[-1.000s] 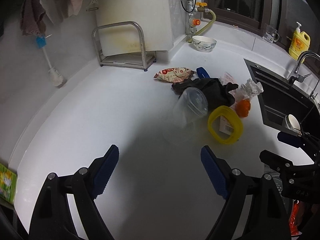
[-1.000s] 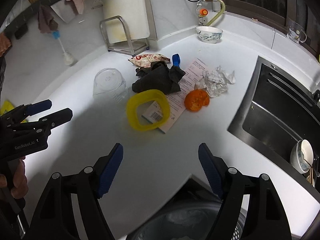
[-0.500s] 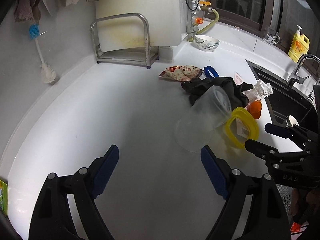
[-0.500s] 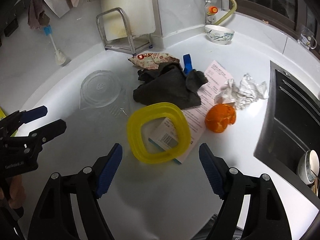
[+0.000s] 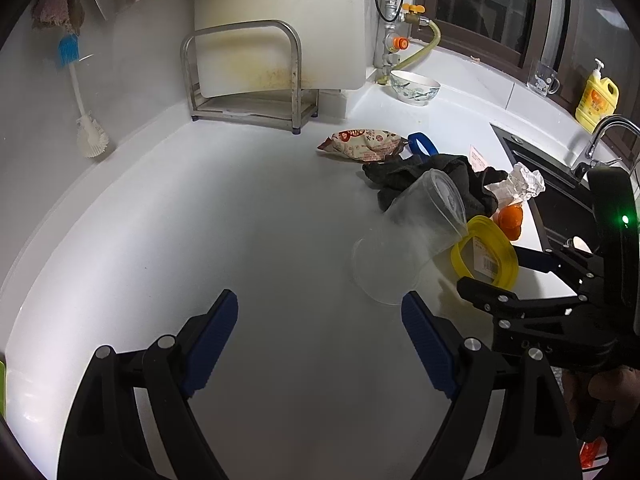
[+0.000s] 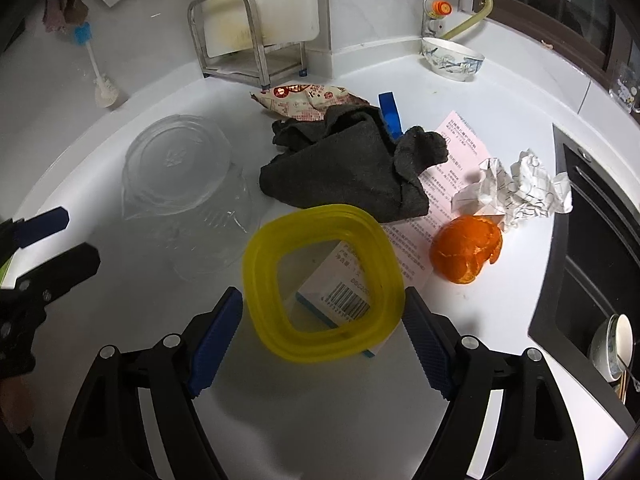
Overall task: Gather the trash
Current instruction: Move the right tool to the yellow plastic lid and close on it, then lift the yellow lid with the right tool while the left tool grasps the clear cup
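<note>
On the white countertop (image 6: 320,420), the trash lies clustered: a yellow plastic ring (image 6: 324,282) over a barcoded box (image 6: 340,300), an orange peel (image 6: 466,248), crumpled paper (image 6: 516,190), a snack wrapper (image 6: 308,98) and a clear plastic cup (image 5: 408,240) on its side. The right gripper (image 6: 322,344) has its fingers spread wide, empty, just short of the ring. The left gripper (image 5: 320,336) is likewise wide and empty, near the cup.
</note>
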Available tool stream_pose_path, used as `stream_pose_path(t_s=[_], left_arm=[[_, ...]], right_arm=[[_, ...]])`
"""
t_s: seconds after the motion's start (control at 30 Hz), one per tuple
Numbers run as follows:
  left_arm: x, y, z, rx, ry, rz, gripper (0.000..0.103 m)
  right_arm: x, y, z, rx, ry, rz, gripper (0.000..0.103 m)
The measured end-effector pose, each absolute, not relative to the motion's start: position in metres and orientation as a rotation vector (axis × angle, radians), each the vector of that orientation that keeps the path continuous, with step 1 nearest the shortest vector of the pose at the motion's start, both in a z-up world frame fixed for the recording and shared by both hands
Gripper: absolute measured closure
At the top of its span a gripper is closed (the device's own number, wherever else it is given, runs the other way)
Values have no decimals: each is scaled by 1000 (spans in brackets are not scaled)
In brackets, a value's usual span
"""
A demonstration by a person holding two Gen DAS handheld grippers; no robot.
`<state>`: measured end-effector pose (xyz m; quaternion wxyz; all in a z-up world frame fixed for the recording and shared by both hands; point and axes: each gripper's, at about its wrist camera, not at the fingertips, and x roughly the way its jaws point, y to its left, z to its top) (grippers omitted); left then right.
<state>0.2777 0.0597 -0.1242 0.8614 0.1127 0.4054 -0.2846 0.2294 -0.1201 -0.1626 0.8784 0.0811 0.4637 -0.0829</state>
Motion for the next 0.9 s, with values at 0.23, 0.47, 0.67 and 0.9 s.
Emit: stream_pose_path(t_s=[0.23,0.47,0.67,0.9], left_arm=[[276,54,-127,235,857,-609,21],[271,49,-128,237,857,-626,21],[268,43,-131,239,861,-639,21],[264,30,-139,262,851,-661,21]], right_arm=[[235,-120,-163,148,943,-185,26],[229,-119,-162,132,928,-180,32],[217,-123,-155,173,905,-191,32],[186,-139,-144,243,895,-233,32]])
